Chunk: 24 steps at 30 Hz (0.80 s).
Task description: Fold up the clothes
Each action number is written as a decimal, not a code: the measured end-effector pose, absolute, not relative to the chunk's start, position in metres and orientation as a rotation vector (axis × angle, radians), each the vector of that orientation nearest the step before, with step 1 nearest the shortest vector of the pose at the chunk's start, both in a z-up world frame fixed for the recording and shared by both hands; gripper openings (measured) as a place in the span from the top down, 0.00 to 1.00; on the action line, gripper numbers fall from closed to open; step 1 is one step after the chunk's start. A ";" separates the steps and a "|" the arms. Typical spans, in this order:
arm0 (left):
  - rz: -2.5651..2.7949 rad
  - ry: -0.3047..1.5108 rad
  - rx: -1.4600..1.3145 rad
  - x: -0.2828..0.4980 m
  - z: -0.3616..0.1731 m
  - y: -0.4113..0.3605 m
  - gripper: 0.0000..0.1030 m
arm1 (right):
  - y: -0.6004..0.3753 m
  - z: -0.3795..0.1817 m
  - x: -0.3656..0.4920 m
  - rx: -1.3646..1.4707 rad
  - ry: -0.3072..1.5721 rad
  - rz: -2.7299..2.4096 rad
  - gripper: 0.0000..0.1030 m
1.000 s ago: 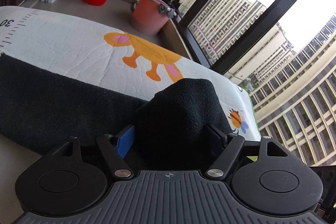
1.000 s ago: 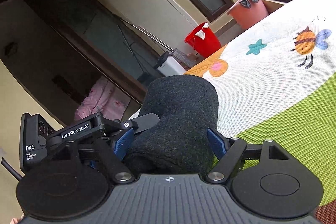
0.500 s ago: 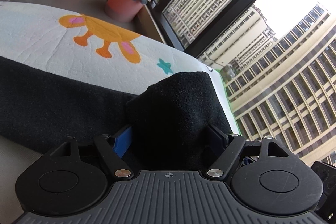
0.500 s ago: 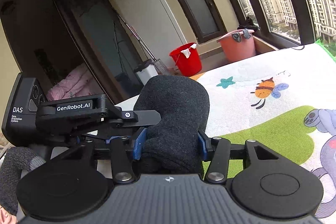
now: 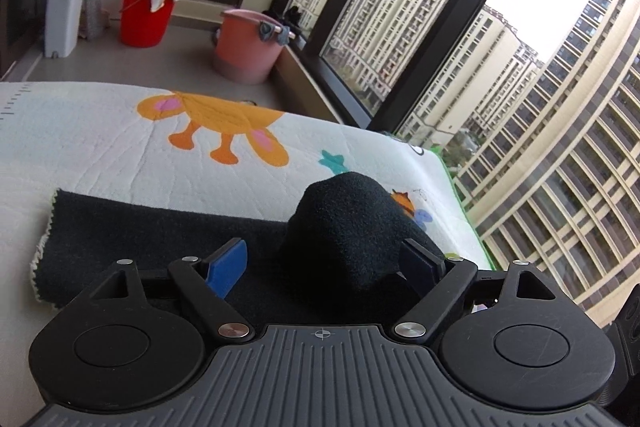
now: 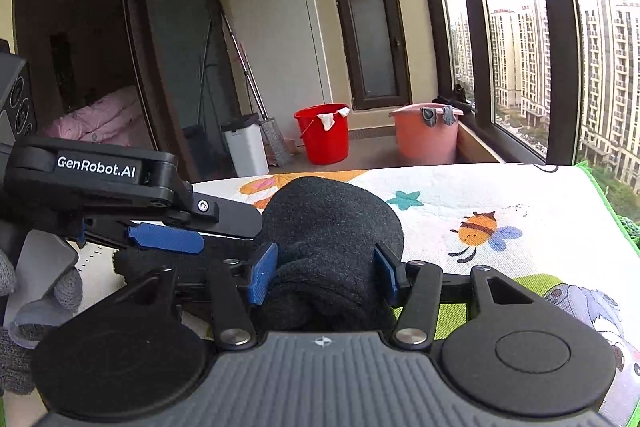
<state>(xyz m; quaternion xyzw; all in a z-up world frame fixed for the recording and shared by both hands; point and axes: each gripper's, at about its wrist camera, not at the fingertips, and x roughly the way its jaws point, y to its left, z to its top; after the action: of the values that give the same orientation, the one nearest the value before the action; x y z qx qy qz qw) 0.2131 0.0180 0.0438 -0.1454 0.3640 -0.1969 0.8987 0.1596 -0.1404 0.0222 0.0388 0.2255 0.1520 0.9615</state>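
A dark fleece garment [image 5: 160, 231] lies as a long folded strip on the cartoon-print mat [image 5: 100, 143]. My left gripper [image 5: 326, 265] is open, its blue pads wide apart, with a bunched hump of the fleece [image 5: 352, 223] resting between them against the right pad. In the right wrist view my right gripper [image 6: 324, 277] is shut on a bunched fold of the same fleece [image 6: 332, 223], held just above the mat [image 6: 500, 195]. The left gripper's body [image 6: 120, 179] shows at the left of that view.
A red bucket [image 5: 146, 13] and a pink tub [image 5: 246, 47] stand on the floor beyond the mat, with a white bin [image 5: 64, 15] at the left. A large window [image 5: 460, 59] runs along the right side. A gloved hand [image 6: 24, 291] shows at the left edge.
My left gripper has opened and let go of the fleece, and it has lowered toward the mat. My right gripper has come down level with the mat, still holding its fold.
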 end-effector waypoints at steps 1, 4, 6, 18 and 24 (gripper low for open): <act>-0.404 0.743 -0.283 0.212 0.047 0.017 0.14 | -0.136 0.022 0.158 0.059 0.452 0.308 0.48; -0.406 0.732 -0.249 0.215 0.049 0.013 0.13 | -0.117 0.023 0.154 -0.005 0.442 0.312 0.45; -0.402 0.742 -0.242 0.222 0.045 0.011 0.13 | -0.104 0.022 0.153 -0.051 0.438 0.317 0.42; -0.292 0.740 -0.124 0.238 0.026 0.014 0.08 | -0.122 0.028 0.147 0.020 0.464 0.419 0.18; -0.297 0.740 -0.146 0.236 0.023 0.024 0.05 | -0.184 0.024 0.148 0.351 0.514 0.423 0.14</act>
<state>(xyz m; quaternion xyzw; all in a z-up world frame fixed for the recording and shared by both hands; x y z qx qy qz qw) 0.2357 0.0240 0.0227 -0.0711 0.3601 -0.1445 0.9189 0.1480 -0.1841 0.0241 0.1712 0.2508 0.2066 0.9301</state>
